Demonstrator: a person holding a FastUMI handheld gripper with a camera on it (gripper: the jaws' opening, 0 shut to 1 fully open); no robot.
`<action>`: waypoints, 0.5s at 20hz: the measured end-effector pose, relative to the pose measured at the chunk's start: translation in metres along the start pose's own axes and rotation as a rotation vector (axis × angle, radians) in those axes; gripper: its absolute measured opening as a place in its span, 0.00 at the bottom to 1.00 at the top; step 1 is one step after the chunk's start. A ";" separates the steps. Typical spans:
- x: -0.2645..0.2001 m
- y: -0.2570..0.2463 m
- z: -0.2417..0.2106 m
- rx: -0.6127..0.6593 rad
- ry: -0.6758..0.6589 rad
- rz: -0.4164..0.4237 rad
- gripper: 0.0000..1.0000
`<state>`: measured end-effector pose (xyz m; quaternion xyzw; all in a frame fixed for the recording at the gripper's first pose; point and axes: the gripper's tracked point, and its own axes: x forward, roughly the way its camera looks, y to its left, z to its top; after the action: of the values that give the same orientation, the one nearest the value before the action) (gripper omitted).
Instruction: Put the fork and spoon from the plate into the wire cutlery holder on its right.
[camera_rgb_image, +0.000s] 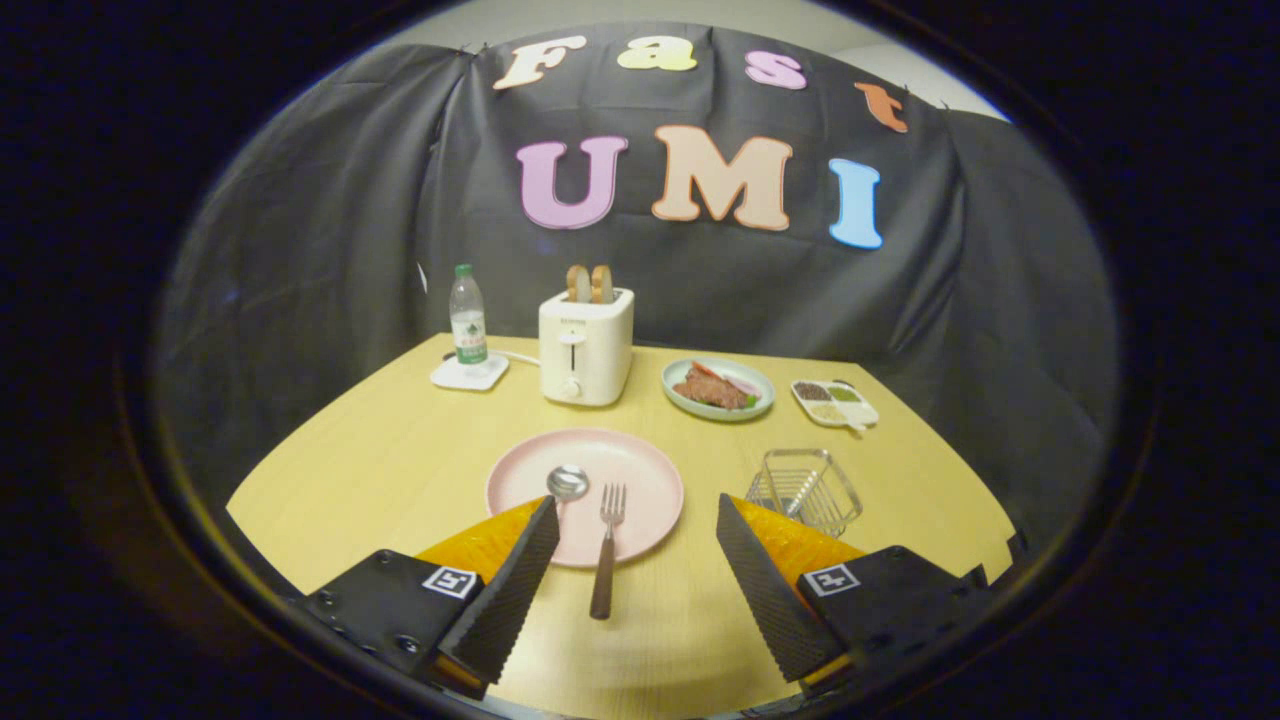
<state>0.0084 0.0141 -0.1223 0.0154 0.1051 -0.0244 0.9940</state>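
Your fork (606, 548) lies with its tines on the pink plate (640, 470) and its dark handle running off the near rim onto the table (400, 450), pointing back toward you between the two fingers. The spoon (566, 484) lies just left of the fork, its bowl on the plate; its handle runs down behind your left finger, so you cannot see how far it reaches. The wire cutlery holder (808, 487) stands on the table just right of the plate, apart from it, and your right finger overlaps its near left corner.

Your hand-held gripper (638, 515) hovers above the near edge of the plate with its fingers spread wide apart, holding nothing; the fork handle sits in the gap, touching neither finger.

Farther out, beyond the plate, you have a white toaster (586, 346) with two slices of bread (590, 284) standing up in it. To its left a water bottle (467, 318) stands on a small white pad (470, 373). To the toaster's right sits a pale green dish of food (718, 388), and beyond the holder a small divided tray of seasonings (834, 402). Nothing lies between the plate and the holder.
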 end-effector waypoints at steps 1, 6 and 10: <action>0.005 0.000 -0.010 -0.003 0.021 -0.002 1.00; 0.028 0.010 -0.049 0.018 0.086 0.004 1.00; 0.042 0.015 -0.066 0.001 0.121 -0.004 0.97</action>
<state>0.0369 0.0291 -0.1949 0.0172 0.1652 -0.0254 0.9858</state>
